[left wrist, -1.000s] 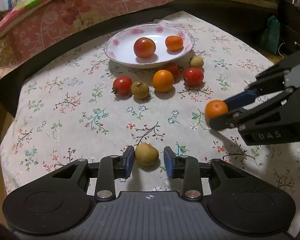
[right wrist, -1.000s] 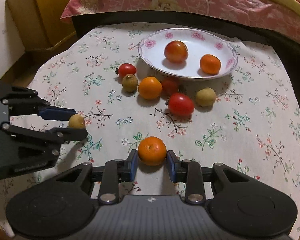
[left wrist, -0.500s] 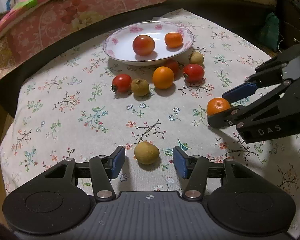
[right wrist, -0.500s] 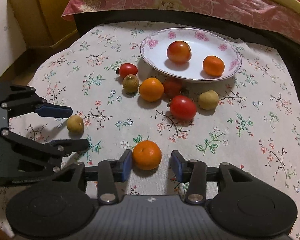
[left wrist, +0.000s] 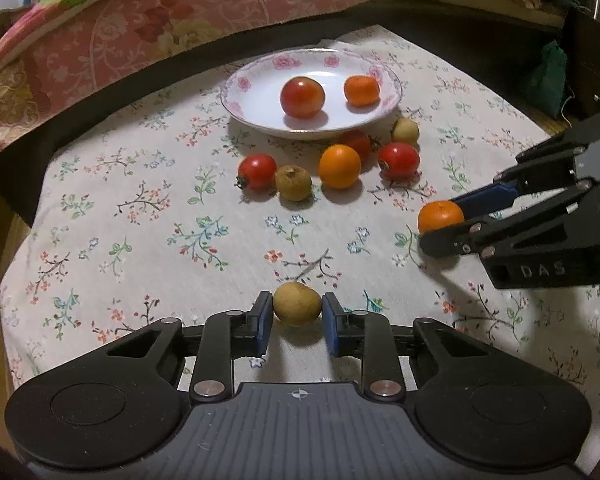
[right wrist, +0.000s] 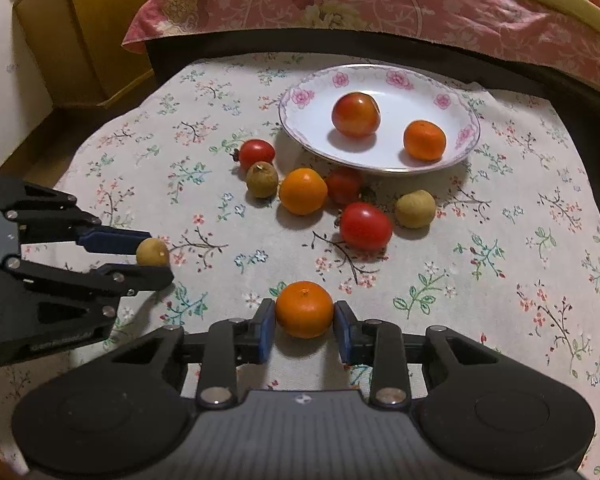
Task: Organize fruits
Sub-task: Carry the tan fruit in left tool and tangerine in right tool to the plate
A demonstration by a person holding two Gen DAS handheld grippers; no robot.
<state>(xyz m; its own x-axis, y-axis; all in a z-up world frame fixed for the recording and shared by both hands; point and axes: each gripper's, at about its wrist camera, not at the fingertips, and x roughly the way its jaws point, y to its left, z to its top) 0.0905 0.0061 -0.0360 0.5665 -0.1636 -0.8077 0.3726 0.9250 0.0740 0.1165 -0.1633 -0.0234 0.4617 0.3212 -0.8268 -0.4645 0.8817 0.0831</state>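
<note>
A white flowered plate [left wrist: 252, 80] [right wrist: 300, 96] holds a tomato [left wrist: 302, 97] and a small orange [left wrist: 361, 90]. In front of it lie several loose tomatoes, an orange [left wrist: 339, 166] and two brown longans. Nearer the front edge, my left gripper [left wrist: 296, 312] [right wrist: 156, 258] has its jaws closing on a tan longan [left wrist: 296, 305] [right wrist: 152, 252], both blue pads pressing its sides on the cloth. To the right, my right gripper [right wrist: 305, 320] [left wrist: 442, 224] has its jaws closing on an orange [right wrist: 305, 310] [left wrist: 440, 216], pads against both sides.
The flowered tablecloth [left wrist: 140, 240] covers a round table with a dark edge behind. A pink quilted bed [left wrist: 180, 8] runs along the back. A yellow cabinet [right wrist: 100, 20] stands at the back left and a green pouch [left wrist: 548, 76] at the far right.
Both grippers spread their jaws wider half a second ago and have come back together on their fruit. The longan and the orange stayed where they were on the cloth.
</note>
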